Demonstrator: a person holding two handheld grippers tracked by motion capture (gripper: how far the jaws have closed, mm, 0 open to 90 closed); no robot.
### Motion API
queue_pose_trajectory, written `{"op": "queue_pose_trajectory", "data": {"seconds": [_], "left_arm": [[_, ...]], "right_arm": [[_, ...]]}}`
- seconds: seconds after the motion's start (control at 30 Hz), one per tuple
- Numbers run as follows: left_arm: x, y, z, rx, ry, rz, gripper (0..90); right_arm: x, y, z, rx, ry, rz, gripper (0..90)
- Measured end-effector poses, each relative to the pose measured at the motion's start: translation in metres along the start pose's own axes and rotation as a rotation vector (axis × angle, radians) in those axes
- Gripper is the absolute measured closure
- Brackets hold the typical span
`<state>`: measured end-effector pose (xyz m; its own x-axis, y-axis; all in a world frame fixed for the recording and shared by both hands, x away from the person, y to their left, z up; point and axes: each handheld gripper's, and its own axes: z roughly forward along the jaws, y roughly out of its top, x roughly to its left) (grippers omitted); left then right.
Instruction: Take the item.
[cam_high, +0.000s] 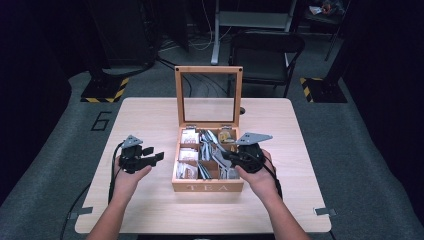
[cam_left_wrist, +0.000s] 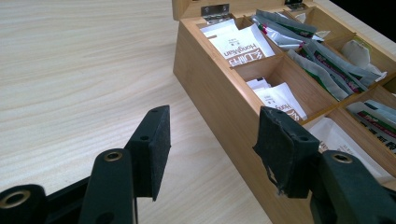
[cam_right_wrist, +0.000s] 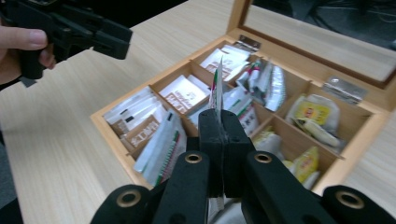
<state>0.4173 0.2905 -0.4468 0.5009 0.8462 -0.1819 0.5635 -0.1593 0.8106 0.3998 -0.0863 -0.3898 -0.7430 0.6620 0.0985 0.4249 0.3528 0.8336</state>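
Holding: my right gripper (cam_right_wrist: 218, 140) has its jaws clenched flat on a thin tea sachet (cam_right_wrist: 217, 88), pinched edge-on between the pads.
Sachet position: it sticks up beyond the jaw tips, above the middle compartments of the wooden tea box (cam_right_wrist: 116, 140), apart from the packets lying inside.
Box: lid upright, standing on the worktop (cam_high: 150, 210) between my hands.
Left gripper (cam_left_wrist: 212, 144): jaws released, nothing between them, hovering over the worktop just beside the box's side wall.
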Motion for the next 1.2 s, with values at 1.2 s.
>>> {"op": "queue_pose_trajectory", "data": {"seconds": [1.2], "left_arm": [[0.001,0.0,0.0,-0.004,0.001,-0.002,44.9]], "right_arm": [[-0.085,-0.055,-0.012,0.062,-0.283,0.183,89.6]]}}
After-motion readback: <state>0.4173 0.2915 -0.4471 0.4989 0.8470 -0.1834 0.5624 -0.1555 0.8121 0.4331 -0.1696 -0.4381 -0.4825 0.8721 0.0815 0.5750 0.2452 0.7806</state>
